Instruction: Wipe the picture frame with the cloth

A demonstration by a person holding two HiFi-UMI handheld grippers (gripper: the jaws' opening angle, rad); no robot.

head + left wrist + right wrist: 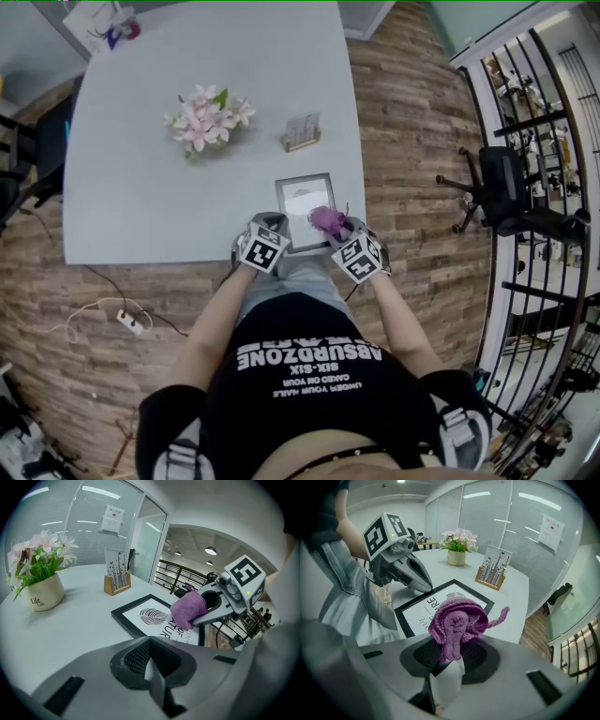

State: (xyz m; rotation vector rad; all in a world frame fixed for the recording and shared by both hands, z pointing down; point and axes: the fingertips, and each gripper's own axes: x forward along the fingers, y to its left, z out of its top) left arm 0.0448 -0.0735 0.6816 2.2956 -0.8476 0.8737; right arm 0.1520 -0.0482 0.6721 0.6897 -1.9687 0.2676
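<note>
Purple knitted cloth (457, 625) bulges out of the right gripper (450, 660), whose jaws are clenched on its lower fold. One loose strand curls off to the right. From the left gripper view, this cloth (187, 611) sits bunched at the tip of the right gripper (211, 613) and seems to press on the glass of the picture frame (140, 618).

The left gripper (152, 665) has its jaws drawn together with nothing between them. It hangs just left of the right gripper, its tip over the frame's near-left edge. Whether it touches the frame cannot be told.

The black frame with its white leaf print lies flat on the pale grey desk (141, 206), directly under and ahead of both grippers, close to the desk's near edge.

Further ahead of the grippers stands a small wooden card holder (492, 573). Beyond it, to the left of the left gripper's line, is a cream pot of pink flowers (44, 595).
</note>
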